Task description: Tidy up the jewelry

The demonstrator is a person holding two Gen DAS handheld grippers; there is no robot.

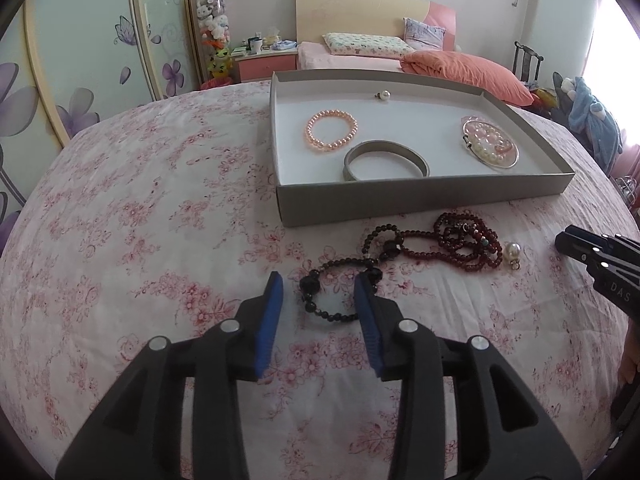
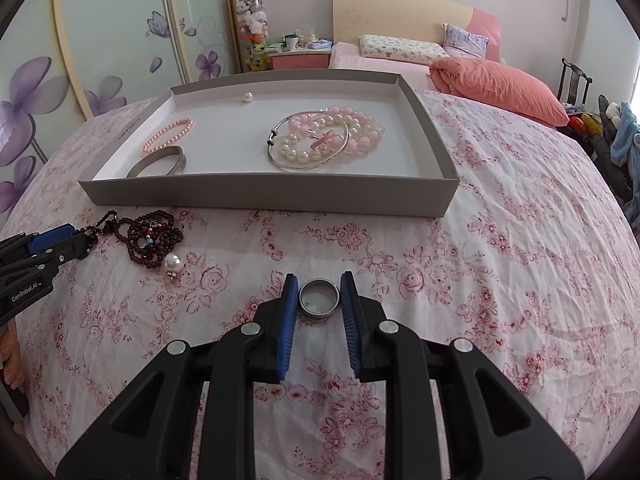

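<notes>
Only right view, metal ring (image 2: 319, 297), between pads (image 2: 289, 320)

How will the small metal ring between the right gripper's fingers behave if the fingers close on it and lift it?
The metal ring looks rigid, so it will probably keep its shape between the right gripper fingers. Its polished band may be slippery against the blue pads. It lies flat on the soft floral bedsheet, so it might sink in or tilt when squeezed.

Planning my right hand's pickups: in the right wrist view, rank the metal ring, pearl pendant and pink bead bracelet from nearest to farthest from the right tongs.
1. Metal ring, between the right tongs.
2. Pearl pendant, left on the bedspread.
3. Pink bead bracelet, far left inside the tray.
</notes>
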